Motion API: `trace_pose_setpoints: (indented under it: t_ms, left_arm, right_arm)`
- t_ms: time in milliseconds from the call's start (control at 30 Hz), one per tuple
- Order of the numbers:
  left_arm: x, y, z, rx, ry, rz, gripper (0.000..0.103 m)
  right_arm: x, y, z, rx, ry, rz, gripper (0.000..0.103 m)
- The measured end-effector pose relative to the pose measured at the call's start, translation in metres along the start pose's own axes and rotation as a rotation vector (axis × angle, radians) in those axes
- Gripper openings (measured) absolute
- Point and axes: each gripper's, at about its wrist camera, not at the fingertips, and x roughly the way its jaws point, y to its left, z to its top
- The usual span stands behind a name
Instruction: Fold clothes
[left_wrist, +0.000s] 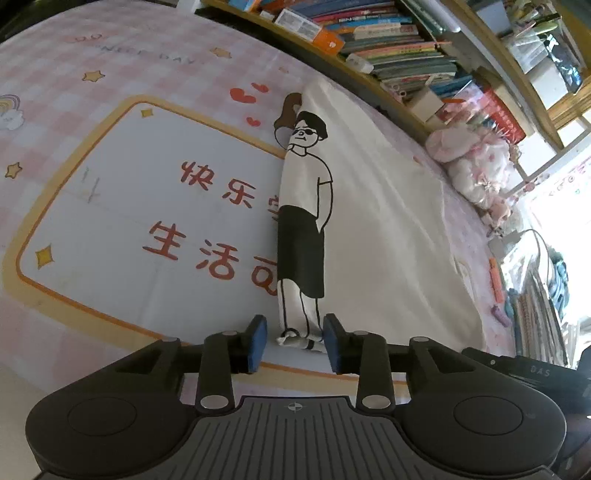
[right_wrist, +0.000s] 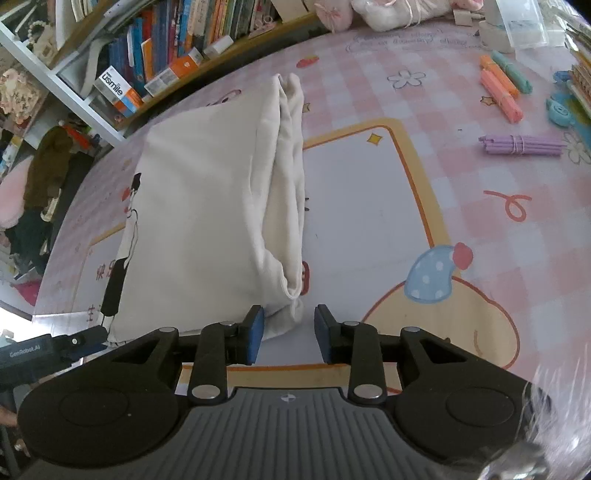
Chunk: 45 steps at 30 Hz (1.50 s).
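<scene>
A white garment (left_wrist: 369, 221), folded lengthwise, lies on the pink checked mat (left_wrist: 110, 74); a cartoon figure in a black skirt (left_wrist: 301, 254) runs along its left fold. My left gripper (left_wrist: 295, 341) stands open at the near end, and the garment's left corner lies loose between the blue pads (left_wrist: 258, 341). In the right wrist view the same garment (right_wrist: 207, 206) shows its bunched right edge (right_wrist: 288, 184). My right gripper (right_wrist: 289, 332) is open too, with the near right corner beside its left pad (right_wrist: 255, 332) and a gap to the other pad.
A bookshelf (left_wrist: 388, 40) packed with books runs along the far side of the mat. Pink plush toys (left_wrist: 476, 162) sit at the far right. Highlighter pens (right_wrist: 502, 92) and a purple bundle of sticks (right_wrist: 521, 144) lie to the right of the garment.
</scene>
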Motion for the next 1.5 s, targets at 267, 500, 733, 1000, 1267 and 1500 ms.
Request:
trace_pose_setpoints:
  t_ms: [267, 500, 733, 1000, 1267, 1500]
  left_arm:
    - [-0.012, -0.022, 0.003, 0.120, -0.041, 0.012, 0.004]
    - [0.000, -0.013, -0.003, 0.136, 0.006, 0.045, 0.006]
    - [-0.008, -0.012, -0.004, 0.155, -0.026, 0.084, 0.016]
    - [-0.028, -0.021, -0.016, 0.189, -0.087, 0.109, 0.022]
    - [-0.035, -0.046, -0.038, 0.320, -0.109, 0.144, 0.068]
    - [-0.035, -0.071, -0.055, 0.468, -0.144, 0.184, 0.078]
  right_arm:
    - [-0.028, 0.020, 0.001, -0.110, -0.110, 0.044, 0.009]
    - [-0.007, -0.001, -0.003, 0.005, 0.007, 0.020, 0.010]
    - [-0.017, -0.012, -0.010, 0.028, 0.029, 0.023, 0.022]
    - [-0.027, -0.014, -0.021, 0.015, 0.046, 0.036, 0.031]
    - [-0.032, -0.008, -0.028, -0.031, 0.052, 0.053, 0.037]
    - [-0.031, -0.011, -0.027, -0.007, 0.067, 0.069, 0.038]
